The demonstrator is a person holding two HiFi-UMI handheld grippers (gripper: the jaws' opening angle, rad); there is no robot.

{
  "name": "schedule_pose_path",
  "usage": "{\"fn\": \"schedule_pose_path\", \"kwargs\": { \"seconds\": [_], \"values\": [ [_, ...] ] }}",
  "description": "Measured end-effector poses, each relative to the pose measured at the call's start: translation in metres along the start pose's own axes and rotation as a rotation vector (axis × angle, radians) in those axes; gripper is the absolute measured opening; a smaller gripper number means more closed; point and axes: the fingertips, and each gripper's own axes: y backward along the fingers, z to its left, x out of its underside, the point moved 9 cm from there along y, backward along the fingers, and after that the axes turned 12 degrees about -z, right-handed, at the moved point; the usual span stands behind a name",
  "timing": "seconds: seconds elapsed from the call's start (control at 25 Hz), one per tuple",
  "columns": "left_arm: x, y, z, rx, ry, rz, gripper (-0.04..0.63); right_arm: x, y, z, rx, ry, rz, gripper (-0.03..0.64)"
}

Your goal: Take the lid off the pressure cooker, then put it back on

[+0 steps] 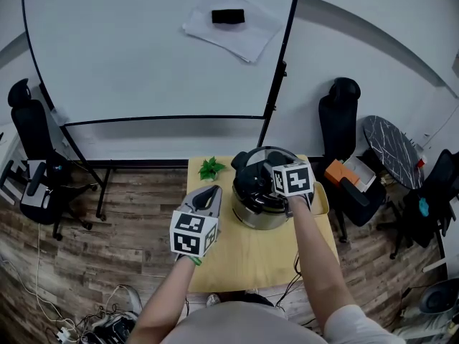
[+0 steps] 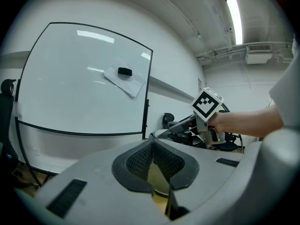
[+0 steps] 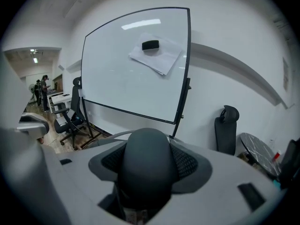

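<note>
Lid handle [image 3: 145,170] | in right claw [image 3: 146,144] | left claw [image 2: 151,146] closed (clear of cooker [image 1: 257,215])

A pale yellow wooden table [image 1: 251,264] carries a silver steel pressure cooker [image 1: 259,219] with black lid [image 1: 247,166] and rounded black knob [image 3: 146,163], plus a green leafy plant [image 1: 211,168]; the light grey left gripper [image 1: 210,190] and right gripper [image 1: 267,172] bear black-and-white square-patterned cubes [image 1: 193,233].

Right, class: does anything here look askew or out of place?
Only the paper sheets on the whiteboard, held crooked under a black block. The right tool grips the lid handle; nothing is spilled.
</note>
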Motion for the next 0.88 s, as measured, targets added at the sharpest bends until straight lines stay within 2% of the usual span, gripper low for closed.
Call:
{"fn": "schedule_pose_path", "kwargs": {
  "seconds": [0.2,0.52,0.64,0.88],
  "values": [
    [0.000,-0.001,0.002,-0.001,0.004,0.000,0.015,-0.003,0.001,0.001,0.026,-0.003,0.005,0.276],
    [0.000,-0.002,0.003,0.020,0.009,-0.004,0.015,-0.003,0.002,0.002,0.014,0.009,-0.004,0.276],
    [-0.002,-0.002,0.002,0.029,0.007,-0.008,0.015,-0.013,0.007,0.002,0.012,0.033,-0.023,0.276],
    [-0.007,0.000,0.003,0.031,0.004,-0.018,0.015,-0.030,0.024,-0.001,-0.002,-0.005,-0.070,0.276]
  ]
}}
